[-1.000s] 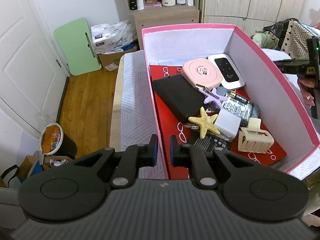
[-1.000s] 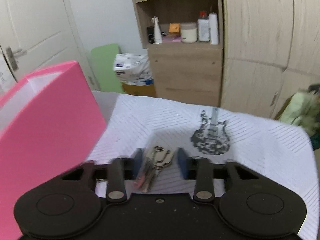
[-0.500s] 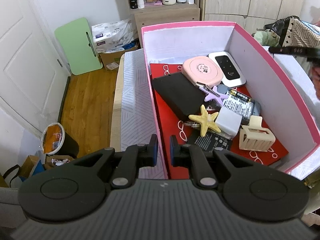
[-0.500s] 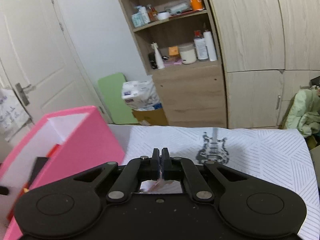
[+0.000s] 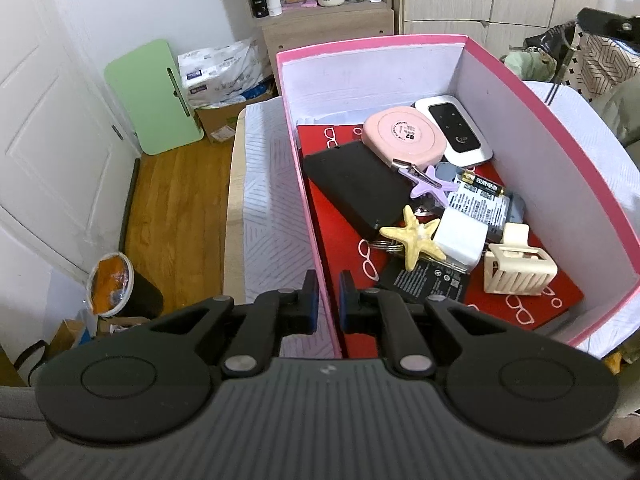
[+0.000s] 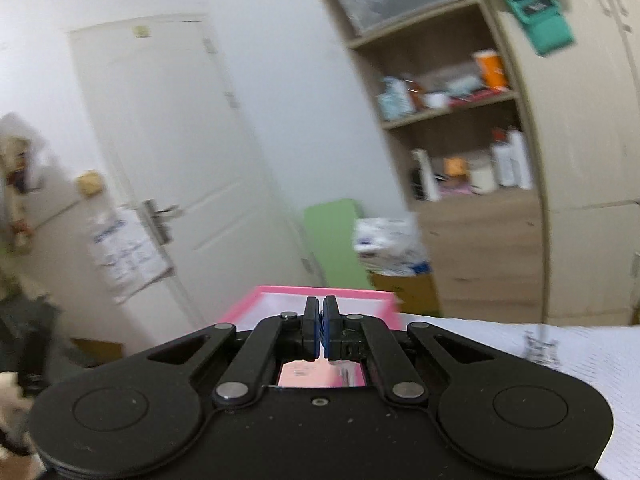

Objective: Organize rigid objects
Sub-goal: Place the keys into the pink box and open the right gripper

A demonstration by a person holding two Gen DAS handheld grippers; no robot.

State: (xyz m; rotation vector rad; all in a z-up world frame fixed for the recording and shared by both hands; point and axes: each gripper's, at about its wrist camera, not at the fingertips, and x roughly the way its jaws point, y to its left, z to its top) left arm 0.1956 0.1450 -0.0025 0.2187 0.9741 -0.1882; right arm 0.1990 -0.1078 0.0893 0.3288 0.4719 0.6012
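Observation:
My left gripper is shut on the near left wall of an open pink box. Inside the box lie a black case, a pink round tape measure, a white pocket router, a yellow starfish, a white charger and a cream hair claw. My right gripper is raised above the pink box's far rim, its jaws shut. Metal keys show just beneath its fingers. That view is blurred.
The box sits on a bed with a white striped cover. Left of the bed are wooden floor, a green board and a bin. A shelf unit and a white door stand behind.
The right gripper closed on the bunch of keys lying on the bed cover, then lifted and swung left towards the pink box. The left gripper kept its hold on the box wall.

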